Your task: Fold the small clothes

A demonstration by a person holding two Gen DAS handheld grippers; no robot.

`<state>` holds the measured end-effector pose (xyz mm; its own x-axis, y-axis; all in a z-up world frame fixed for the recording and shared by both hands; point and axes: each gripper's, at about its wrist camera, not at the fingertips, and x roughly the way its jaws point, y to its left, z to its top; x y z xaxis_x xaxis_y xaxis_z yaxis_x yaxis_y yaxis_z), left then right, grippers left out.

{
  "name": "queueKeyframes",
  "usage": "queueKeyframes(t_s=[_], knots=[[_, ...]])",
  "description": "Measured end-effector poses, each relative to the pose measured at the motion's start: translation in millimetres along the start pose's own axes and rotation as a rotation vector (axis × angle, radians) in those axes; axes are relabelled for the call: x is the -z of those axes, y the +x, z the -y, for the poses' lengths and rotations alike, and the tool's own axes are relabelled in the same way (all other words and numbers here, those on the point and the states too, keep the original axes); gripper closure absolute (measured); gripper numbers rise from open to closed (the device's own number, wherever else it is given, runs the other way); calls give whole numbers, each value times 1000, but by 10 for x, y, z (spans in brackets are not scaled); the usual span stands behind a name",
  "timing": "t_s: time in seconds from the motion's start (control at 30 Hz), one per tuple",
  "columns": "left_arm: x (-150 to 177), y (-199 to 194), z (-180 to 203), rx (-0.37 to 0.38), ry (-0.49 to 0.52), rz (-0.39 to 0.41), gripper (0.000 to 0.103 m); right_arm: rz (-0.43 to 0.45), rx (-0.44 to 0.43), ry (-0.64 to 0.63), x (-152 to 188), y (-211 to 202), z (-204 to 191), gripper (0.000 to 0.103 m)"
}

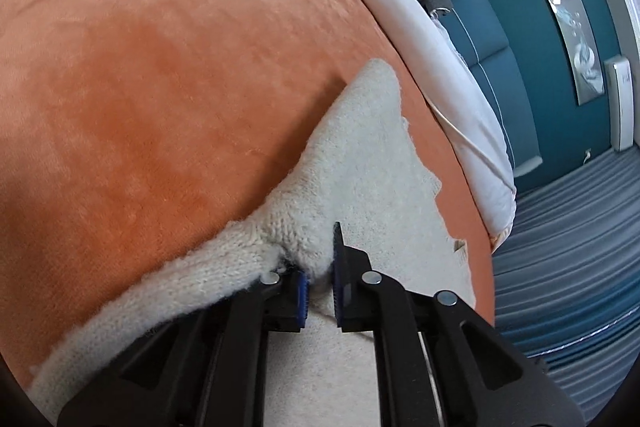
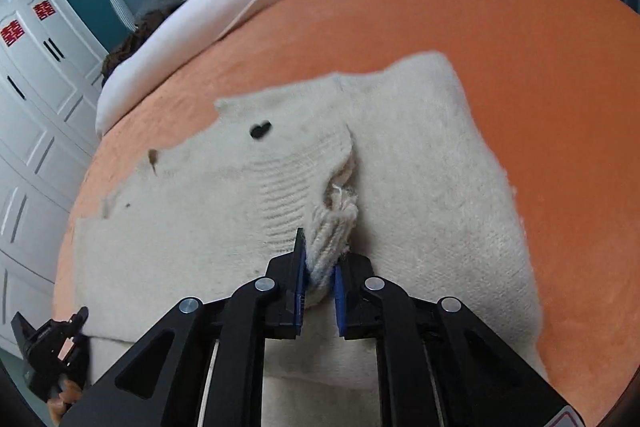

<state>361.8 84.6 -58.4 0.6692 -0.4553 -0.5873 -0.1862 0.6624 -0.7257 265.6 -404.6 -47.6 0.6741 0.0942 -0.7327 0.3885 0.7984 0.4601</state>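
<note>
Cream knit sweater [image 2: 420, 163] lies flat on orange blanket [image 2: 520, 27]. Right gripper [image 2: 320, 267] pinches a bunched ribbed edge; left gripper [image 1: 320, 267] clamps the sweater's hem.

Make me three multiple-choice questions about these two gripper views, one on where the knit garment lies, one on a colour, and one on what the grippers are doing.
1. Where does the cream knit garment lie?
A. On the orange blanket
B. On the striped floor
C. On the white cupboard

2. What colour is the wall behind the bed?
A. Yellow
B. Teal
C. Red

3. What is the state of the two grippers?
A. Both open, clear of the garment
B. Only the left one grips
C. Both shut on the garment

Answers:
1. A: the orange blanket surrounds the garment on all visible sides.
2. B: teal shows beside the framed picture.
3. C: the left gripper pinches a knit edge, and the right gripper clamps a bunched ribbed fold.
</note>
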Motion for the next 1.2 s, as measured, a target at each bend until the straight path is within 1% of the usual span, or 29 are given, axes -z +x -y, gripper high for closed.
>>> queueKeyframes(t_s=[0.03,0.07,0.1,0.13,0.17,0.2,0.27,0.33,0.37,0.4,0.47,0.5,0.57,0.63,0.77,0.8,0.83,0.9,1.0,1.03,1.1,1.13,1.2], knots=[[17,2,21,-5,34,8,94,25,6,31,-3,-95,24,91],[33,4,40,-14,81,18,94,67,43,54,3,-221,34,87],[61,5,59,-19,121,30,94,116,74,66,51,-361,17,84],[79,3,58,-16,132,39,94,169,81,65,69,-493,-50,84],[84,-5,40,-10,130,45,94,191,44,45,74,-560,-171,86],[94,-13,22,-5,126,47,94,177,-13,-2,61,-555,-376,89],[103,-19,4,6,121,56,94,99,-101,-170,66,-423,-978,91],[112,-27,6,12,124,65,94,-34,-213,-379,174,-129,-1749,91],[120,-36,2,14,124,69,94,-88,-250,-461,255,48,-2089,94],[127,-53,-7,16,121,78,94,-124,-266,-523,333,200,-2340,94],[149,-108,-51,24,110,101,94,-201,-251,-636,473,567,-2790,95],[156,-125,-69,32,103,111,93,-233,-241,-668,514,780,-2993,95],[167,-138,-89,45,98,122,93,-296,-238,-690,558,1129,-3283,95],[181,-138,-86,46,105,130,93,-345,-226,-700,607,1419,-3471,95],[208,-150,-107,58,108,147,93,-327,-157,-733,683,1825,-3790,98],[212,-150,-108,62,109,151,93,-322,-153,-723,711,1867,-3772,99],[217,-146,-105,63,114,156,93,-314,-149,-710,691,1932,-3809,102],[235,-144,-107,62,128,158,94,-296,-133,-708,691,2036,-3866,103],[254,-135,-111,66,137,160,94,-266,-156,-676,649,1956,-3861,103],[253,-133,-111,69,136,159,94,-257,-183,-648,614,1858,-3806,103],[269,-122,-109,67,138,159,94,-208,-243,-588,526,1491,-3560,103],[267,-111,-108,65,139,158,94,-170,-257,-561,483,1269,-3369,103],[261,-114,-101,61,140,156,94,-108,-233,-493,376,828,-2791,103]])
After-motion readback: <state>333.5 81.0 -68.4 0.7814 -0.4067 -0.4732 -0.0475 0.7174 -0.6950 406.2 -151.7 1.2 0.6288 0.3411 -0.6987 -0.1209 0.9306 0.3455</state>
